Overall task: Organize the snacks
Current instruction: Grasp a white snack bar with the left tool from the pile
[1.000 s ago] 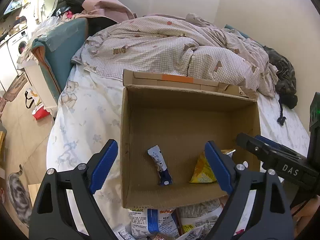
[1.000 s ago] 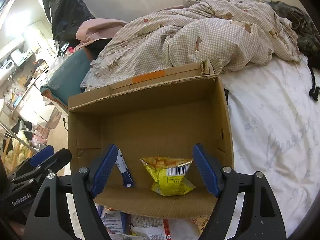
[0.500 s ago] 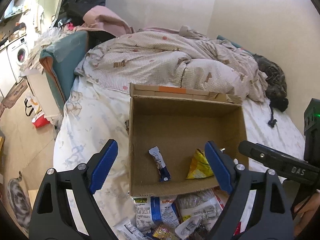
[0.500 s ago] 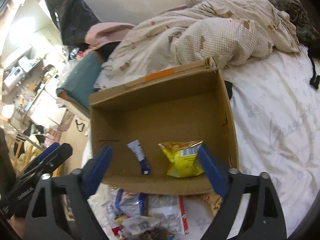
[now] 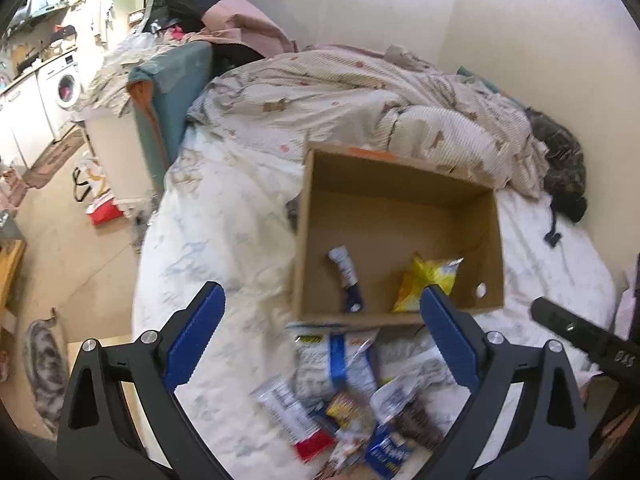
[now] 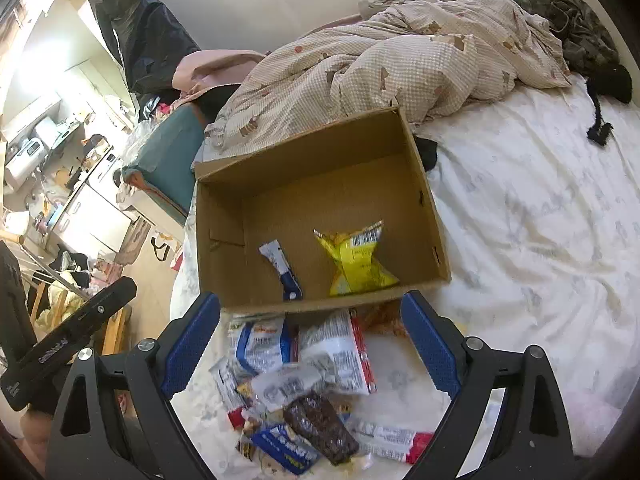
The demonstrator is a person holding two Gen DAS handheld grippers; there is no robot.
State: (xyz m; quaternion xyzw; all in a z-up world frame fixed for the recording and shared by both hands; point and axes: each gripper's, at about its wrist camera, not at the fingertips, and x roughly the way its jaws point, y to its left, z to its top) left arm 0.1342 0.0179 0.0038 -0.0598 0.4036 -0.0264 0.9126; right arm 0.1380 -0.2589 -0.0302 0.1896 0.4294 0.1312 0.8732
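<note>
An open cardboard box sits on the bed. Inside lie a yellow chip bag and a blue-and-white bar wrapper. A pile of loose snack packets lies on the sheet in front of the box, with a dark brown bar on top. My left gripper is open and empty above the pile. My right gripper is open and empty above the pile, near the box's front wall.
A crumpled checked duvet lies behind the box. Dark clothing sits at the far right of the bed. The bed's left edge drops to a cluttered floor. A teal cushion stands left.
Both grippers have pulled back and up from the box. The snack pile in front of the box has come into view. The chip bag and the bar stay in the box.
</note>
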